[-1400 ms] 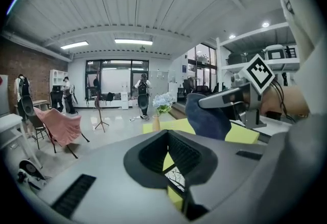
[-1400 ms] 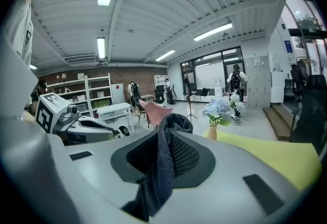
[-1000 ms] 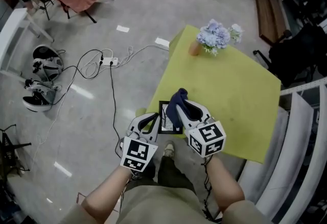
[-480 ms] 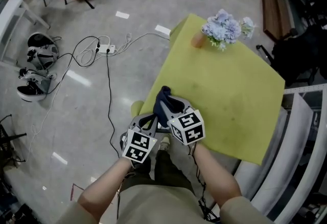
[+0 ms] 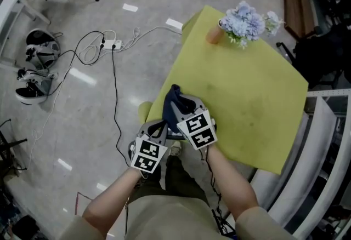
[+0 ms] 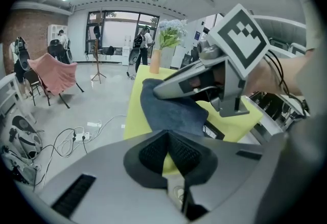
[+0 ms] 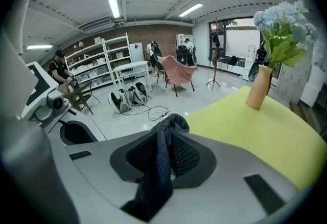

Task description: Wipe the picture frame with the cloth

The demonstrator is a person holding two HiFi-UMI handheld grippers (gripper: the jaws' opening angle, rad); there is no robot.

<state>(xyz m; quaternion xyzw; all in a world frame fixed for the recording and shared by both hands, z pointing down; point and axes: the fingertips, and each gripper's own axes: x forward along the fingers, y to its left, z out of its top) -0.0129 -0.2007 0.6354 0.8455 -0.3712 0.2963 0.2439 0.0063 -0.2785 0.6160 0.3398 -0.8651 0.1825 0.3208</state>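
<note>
Yellow tabletop (image 5: 241, 96), near edge: your right gripper (image 7: 164, 138) clamps the dark blue cloth (image 7: 161, 169) by the picture frame (image 6: 217, 131); your left gripper's (image 6: 171, 142) jaws sit closed together.

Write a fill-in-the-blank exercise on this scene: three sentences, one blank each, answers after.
The right gripper has its jaws shut on a dark blue ____.
The orange vase on the yellow table holds pale blue ____.
The left gripper has its jaws ____ rather than apart.
Missing words: cloth; flowers; shut.
</note>
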